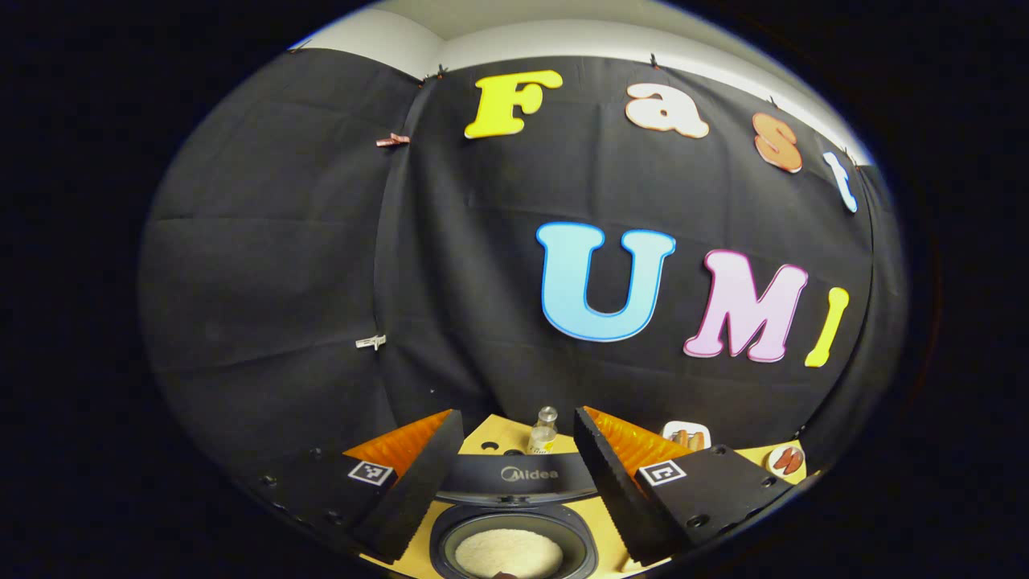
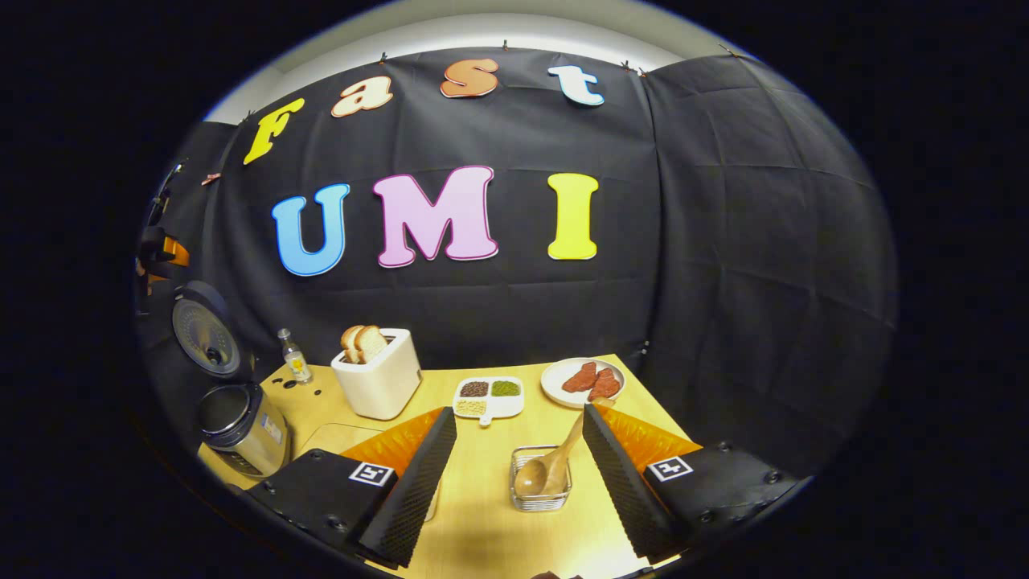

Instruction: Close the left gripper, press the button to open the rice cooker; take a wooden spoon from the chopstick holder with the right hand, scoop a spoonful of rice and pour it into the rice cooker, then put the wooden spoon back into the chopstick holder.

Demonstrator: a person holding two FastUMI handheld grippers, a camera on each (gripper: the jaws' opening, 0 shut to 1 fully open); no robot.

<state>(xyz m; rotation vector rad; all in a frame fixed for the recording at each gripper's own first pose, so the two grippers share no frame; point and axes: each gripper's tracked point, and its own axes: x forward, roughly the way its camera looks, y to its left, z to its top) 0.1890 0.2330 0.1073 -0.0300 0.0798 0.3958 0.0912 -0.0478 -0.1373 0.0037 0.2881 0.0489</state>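
Desk (image 2: 482, 515): spoon (image 2: 555, 466) in holder (image 2: 540, 482) dead ahead between right gripper's (image 2: 518, 490) spread fingers, handle leaning up-right; cooker (image 1: 514, 523) open, left gripper (image 1: 514, 490) released.

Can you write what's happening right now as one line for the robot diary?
cooker: rice cooker lid open | spoon: wooden spoon in chopstick holder | left gripper: open | right gripper: open

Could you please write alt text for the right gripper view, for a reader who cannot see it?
The open right gripper points at a wire chopstick holder holding a wooden spoon on a yellow table. Behind stand a toaster with bread, a divided dish and a plate; the rice cooker stands open at far left.
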